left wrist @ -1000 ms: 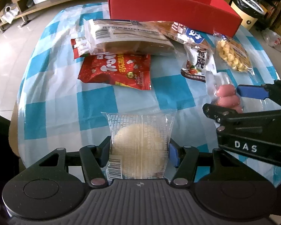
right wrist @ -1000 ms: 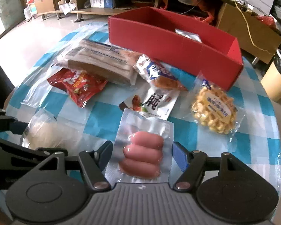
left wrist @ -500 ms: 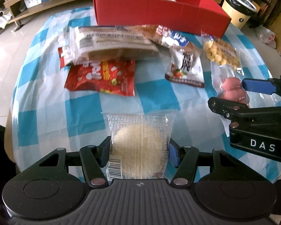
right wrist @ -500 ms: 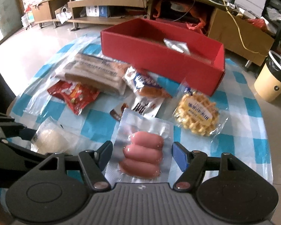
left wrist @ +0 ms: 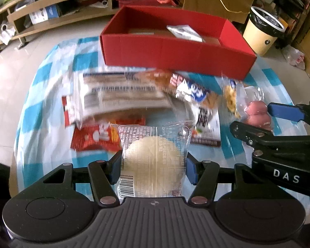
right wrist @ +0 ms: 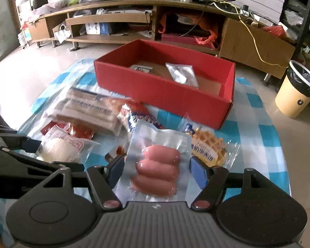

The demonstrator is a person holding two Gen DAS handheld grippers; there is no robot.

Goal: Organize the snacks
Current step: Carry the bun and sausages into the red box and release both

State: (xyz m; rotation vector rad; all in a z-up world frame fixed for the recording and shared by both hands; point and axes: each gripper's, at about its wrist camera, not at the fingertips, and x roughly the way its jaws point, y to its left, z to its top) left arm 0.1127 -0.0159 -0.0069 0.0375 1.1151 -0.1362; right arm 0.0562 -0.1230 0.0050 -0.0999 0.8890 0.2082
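My left gripper [left wrist: 153, 169] is shut on a clear packet with a round pale cake [left wrist: 153, 163], held above the table. My right gripper [right wrist: 156, 170] is shut on a vacuum pack of pink sausages [right wrist: 158, 169], also lifted. Each gripper shows at the edge of the other's view: the right gripper [left wrist: 279, 124] at the right, the left gripper [right wrist: 20, 144] at the left with the cake [right wrist: 59, 149]. The red cardboard box [left wrist: 175, 51] [right wrist: 161, 86] stands open at the table's far side, with a silver packet [right wrist: 181, 74] inside.
On the blue-and-white checked cloth [left wrist: 43, 136] lie a long bread pack [right wrist: 86, 111], a red snack bag [left wrist: 93, 138], a blue-and-white wrapped snack [left wrist: 190, 88] and a waffle pack [right wrist: 208, 148]. A lined bin [right wrist: 297, 93] and low shelves [right wrist: 105, 20] stand beyond the table.
Both grippers have risen and moved toward the red box with their packets held. The box now shows its inside, and the snacks on the cloth have slid lower in both views.
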